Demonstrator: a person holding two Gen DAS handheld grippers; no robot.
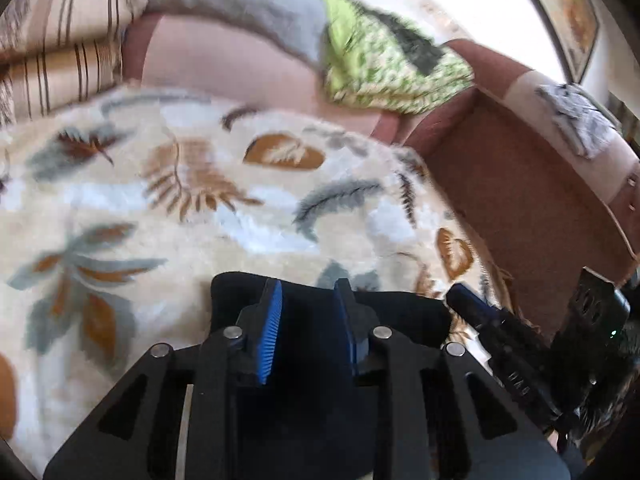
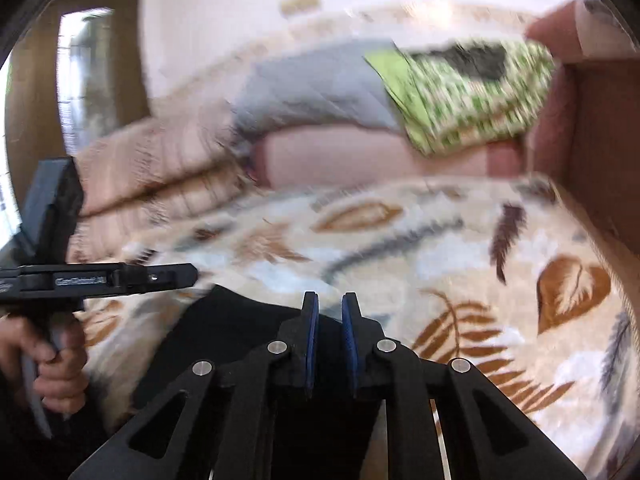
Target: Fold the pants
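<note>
— Where are the pants [image 1: 320, 312]?
— Dark cloth on the leaf-patterned blanket [image 1: 200, 200], right under you. Your left tongs [image 1: 308, 320] gape over it.
— And the right tongs [image 2: 330, 320]?
— Nearly closed; whether they pinch fabric, I cannot tell.

place: home, likely a living room | cues: sofa [image 1: 224, 60]; leaf-print blanket [image 1: 192, 200]; folded bedding [image 2: 468, 92]
</note>
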